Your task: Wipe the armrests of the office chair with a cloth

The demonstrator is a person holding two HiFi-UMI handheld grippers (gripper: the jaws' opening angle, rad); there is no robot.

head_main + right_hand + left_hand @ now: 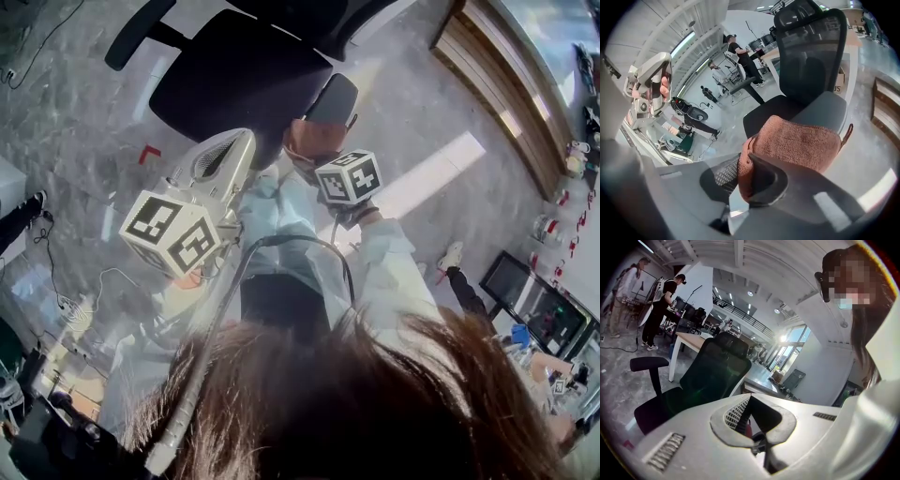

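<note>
Here the right gripper (743, 164) is closed on a folded rust-coloured cloth (797, 140). It pinches the cloth by one edge, so most of it sticks out past the jaws. The left gripper (747, 398) has its jaws together at the tips with nothing between them, and it hangs to the left, apart from the office chair (811, 51). In the head view the cloth is just beside the near right armrest (334, 97). In the right gripper view the cloth covers that spot, so I cannot tell if it already touches the pad. The other armrest (131, 39) is at the far left, well apart, on the other side of the seat (234, 80). I judge that the wiping of the first armrest is about to begin. To do it well, the cloth should be pressed flat on the pad, with the jaws tilted so that only cloth meets the surface, and then drawn along the full length, the edges too. The chair stands on a smooth floor (84, 122) and may turn or roll under pressure, so the empty left gripper could steady it.
</note>
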